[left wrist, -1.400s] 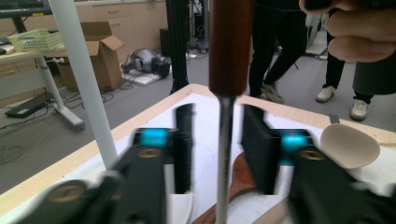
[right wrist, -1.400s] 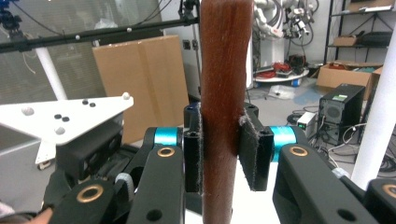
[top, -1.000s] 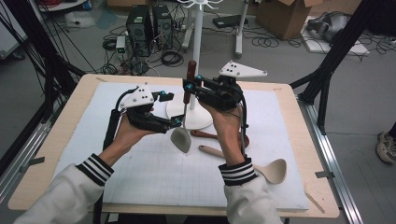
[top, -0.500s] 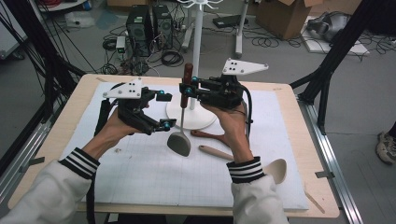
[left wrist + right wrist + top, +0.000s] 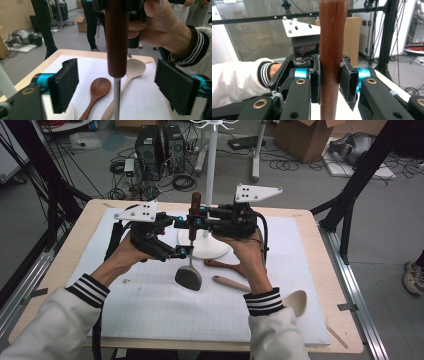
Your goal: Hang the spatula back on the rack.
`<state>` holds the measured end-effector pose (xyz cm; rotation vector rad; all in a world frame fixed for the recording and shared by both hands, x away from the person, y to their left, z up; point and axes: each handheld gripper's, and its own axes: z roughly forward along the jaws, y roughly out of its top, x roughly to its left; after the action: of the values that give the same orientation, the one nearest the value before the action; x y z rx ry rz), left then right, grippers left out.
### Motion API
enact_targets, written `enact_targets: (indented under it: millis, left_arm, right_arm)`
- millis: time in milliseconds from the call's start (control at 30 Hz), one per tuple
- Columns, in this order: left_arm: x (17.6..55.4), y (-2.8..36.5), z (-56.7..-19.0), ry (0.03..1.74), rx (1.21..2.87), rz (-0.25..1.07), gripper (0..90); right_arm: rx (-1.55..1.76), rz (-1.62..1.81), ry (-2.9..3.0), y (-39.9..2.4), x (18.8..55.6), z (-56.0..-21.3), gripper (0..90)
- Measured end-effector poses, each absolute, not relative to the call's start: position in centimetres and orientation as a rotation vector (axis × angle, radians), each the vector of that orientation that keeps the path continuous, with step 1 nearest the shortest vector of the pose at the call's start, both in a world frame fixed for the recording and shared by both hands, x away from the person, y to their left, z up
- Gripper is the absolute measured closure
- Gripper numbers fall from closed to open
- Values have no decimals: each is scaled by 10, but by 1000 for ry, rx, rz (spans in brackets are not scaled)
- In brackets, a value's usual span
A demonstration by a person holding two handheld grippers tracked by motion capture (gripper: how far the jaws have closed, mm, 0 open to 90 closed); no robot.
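A spatula hangs upright with its dark wooden handle [image 5: 195,200] on top, a thin metal shaft below it and the grey head [image 5: 188,277] just over the white mat. My right gripper [image 5: 194,221] is shut on the handle [image 5: 332,37], and both pads press its sides in the right gripper view [image 5: 330,80]. My left gripper [image 5: 181,236] comes in from the left, open. Its jaws have just been closing. The handle's lower end [image 5: 116,37] and the shaft stand between the pads [image 5: 64,85], touching neither.
A dark wooden spoon [image 5: 225,266] and a pale wooden spoon [image 5: 295,301] lie on the mat to the right of the spatula's head. A white stand with a round base [image 5: 210,249] and a pole rises behind the grippers. The table edge [image 5: 345,340] runs close on the right.
My left hand has drifted a little to the left, and the spatula now hangs straighter. The right gripper has kept still with the handle in it.
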<state>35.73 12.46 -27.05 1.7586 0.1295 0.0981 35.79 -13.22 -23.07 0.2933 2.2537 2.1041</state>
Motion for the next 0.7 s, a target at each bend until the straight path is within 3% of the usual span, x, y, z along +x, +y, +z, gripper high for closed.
enact_targets:
  millis: [700]
  left_arm:
    - [357,123,-268,92,1742,102,715]
  right_arm:
    - [263,2116,2271,-129,358,-231,740]
